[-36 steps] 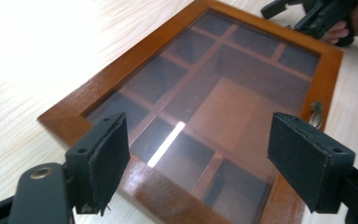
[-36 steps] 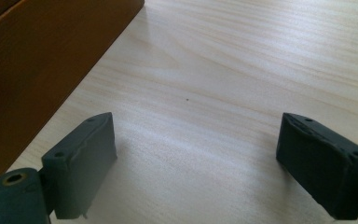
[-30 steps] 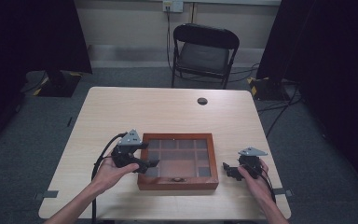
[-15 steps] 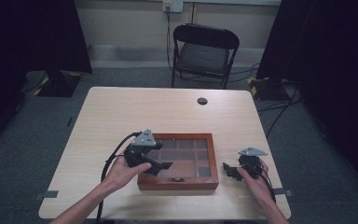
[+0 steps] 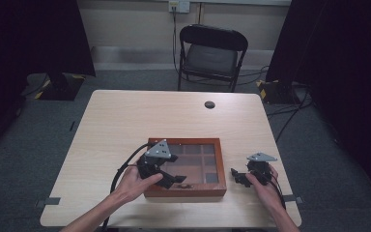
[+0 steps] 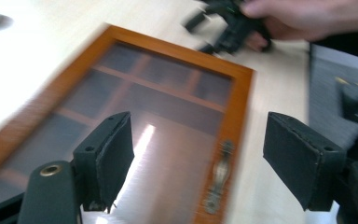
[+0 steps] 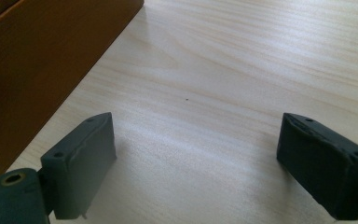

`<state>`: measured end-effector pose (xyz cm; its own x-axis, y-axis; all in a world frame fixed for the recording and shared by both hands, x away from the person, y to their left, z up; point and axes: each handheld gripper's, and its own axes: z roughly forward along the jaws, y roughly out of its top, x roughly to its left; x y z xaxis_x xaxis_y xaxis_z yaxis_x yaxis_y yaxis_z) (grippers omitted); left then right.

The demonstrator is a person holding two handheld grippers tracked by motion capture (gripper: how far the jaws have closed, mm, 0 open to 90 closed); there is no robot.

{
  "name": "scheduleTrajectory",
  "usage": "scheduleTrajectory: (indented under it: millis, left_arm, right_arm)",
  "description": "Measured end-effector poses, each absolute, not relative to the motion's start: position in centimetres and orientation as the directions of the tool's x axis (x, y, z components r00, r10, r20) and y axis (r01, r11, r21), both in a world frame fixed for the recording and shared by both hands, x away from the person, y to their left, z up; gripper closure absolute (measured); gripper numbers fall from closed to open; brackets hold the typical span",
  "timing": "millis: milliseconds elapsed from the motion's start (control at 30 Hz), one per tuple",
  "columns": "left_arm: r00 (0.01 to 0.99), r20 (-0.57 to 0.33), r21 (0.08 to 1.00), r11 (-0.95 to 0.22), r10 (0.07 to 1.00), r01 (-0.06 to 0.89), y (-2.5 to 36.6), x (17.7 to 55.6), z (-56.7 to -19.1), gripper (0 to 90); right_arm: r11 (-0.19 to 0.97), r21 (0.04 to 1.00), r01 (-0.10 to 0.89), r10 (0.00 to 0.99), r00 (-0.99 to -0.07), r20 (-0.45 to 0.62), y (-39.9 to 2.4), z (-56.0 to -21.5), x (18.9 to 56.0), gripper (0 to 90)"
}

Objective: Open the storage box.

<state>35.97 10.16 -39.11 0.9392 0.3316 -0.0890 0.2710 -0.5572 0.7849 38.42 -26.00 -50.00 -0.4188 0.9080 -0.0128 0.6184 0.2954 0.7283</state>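
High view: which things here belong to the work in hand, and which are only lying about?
Belong to the work:
- wooden box with glass lid
- metal latch
- left gripper, jaws open above the lid
- right gripper, jaws open, beside the box

Lying about:
- folding chair
- dark round spot on the table

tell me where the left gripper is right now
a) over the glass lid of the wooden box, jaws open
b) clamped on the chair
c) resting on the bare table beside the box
a: the left gripper hangs over the wooden box with jaws apart, nothing between them.
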Motion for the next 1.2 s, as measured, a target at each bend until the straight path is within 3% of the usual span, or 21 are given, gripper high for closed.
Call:
scheduleTrajectory:
  millis: [333,433,567,733,800,967,1200]
  left_arm:
    - [0.966,-0.116,0.734,-0.636,0.231,0.240,8.8,35.4,-40.3,27.4]
    - [0.961,-0.133,0.718,-0.645,0.242,0.262,8.8,35.2,-40.8,27.4]
    - [0.948,-0.165,0.717,-0.626,0.273,0.305,8.9,35.3,-41.3,18.0]
    - [0.946,-0.167,0.703,-0.639,0.278,0.312,8.9,35.4,-41.6,17.9]
    - [0.946,-0.176,0.705,-0.636,0.271,0.314,8.9,35.4,-41.8,26.0]
    - [0.949,-0.116,0.717,-0.637,0.292,0.283,8.7,35.2,-41.8,29.6]
    - [0.952,-0.125,0.723,-0.631,0.279,0.281,8.7,35.6,-42.5,58.9]
  right_arm:
    - [0.295,0.728,0.619,0.908,-0.419,-0.013,-26.0,-50.0,38.4,10.8]
    - [0.295,0.729,0.618,0.908,-0.420,-0.011,-26.0,-50.0,38.4,10.9]
    - [0.295,0.728,0.618,0.908,-0.419,-0.013,-26.0,-50.0,38.4,10.9]
    - [0.296,0.728,0.618,0.908,-0.419,-0.012,-26.0,-50.0,38.4,10.8]
    - [0.295,0.729,0.618,0.907,-0.420,-0.012,-26.0,-50.0,38.4,10.8]
    - [0.295,0.728,0.618,0.908,-0.419,-0.012,-26.0,-50.0,38.4,10.9]
    - [0.295,0.729,0.618,0.908,-0.420,-0.011,-26.0,-50.0,38.4,10.9]
